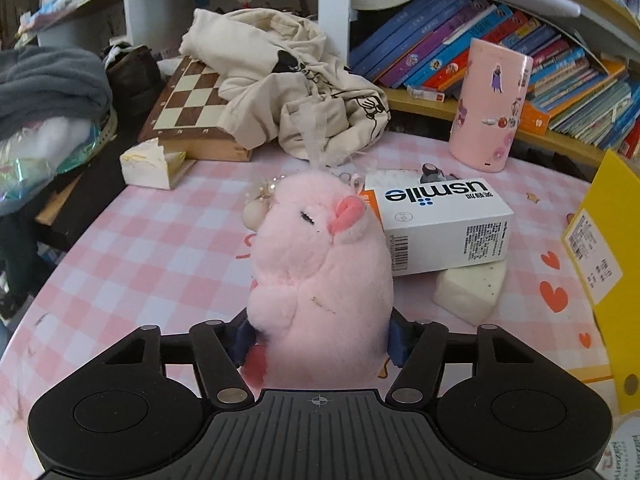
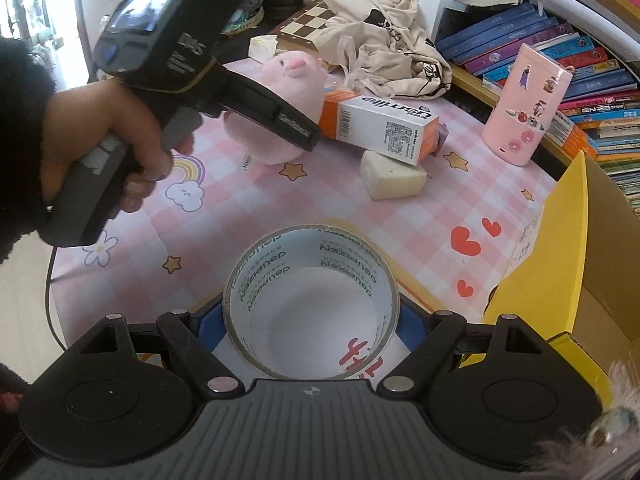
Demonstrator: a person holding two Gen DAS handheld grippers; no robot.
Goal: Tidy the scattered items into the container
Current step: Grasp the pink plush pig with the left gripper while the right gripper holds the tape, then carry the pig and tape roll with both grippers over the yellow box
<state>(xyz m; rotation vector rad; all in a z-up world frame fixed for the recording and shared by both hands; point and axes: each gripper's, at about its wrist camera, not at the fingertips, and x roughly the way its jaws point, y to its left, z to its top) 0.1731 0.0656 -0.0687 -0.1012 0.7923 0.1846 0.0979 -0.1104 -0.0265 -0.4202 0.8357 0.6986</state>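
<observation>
My left gripper (image 1: 320, 340) is shut on a pink plush pig (image 1: 320, 264), its blue pads pressed into the toy's sides just above the pink checked table (image 1: 140, 264). The right wrist view shows that pig (image 2: 288, 92) behind the left gripper's body. My right gripper (image 2: 310, 322) is shut on a roll of clear tape (image 2: 312, 300), held over the table's near edge. A white and orange usmile box (image 1: 444, 228) leans on a cream sponge block (image 1: 472, 288); they also show in the right wrist view as box (image 2: 384, 128) and block (image 2: 392, 178). The yellow cardboard box (image 2: 560, 264) stands open at the right.
A pink sticker-covered cylinder (image 1: 490, 106) stands at the back right. A cream cloth bag (image 1: 296, 80) lies over a chessboard (image 1: 188, 100) at the back. A cream foam block (image 1: 150, 162) sits by the chessboard. Shelves of books (image 1: 520, 48) run behind.
</observation>
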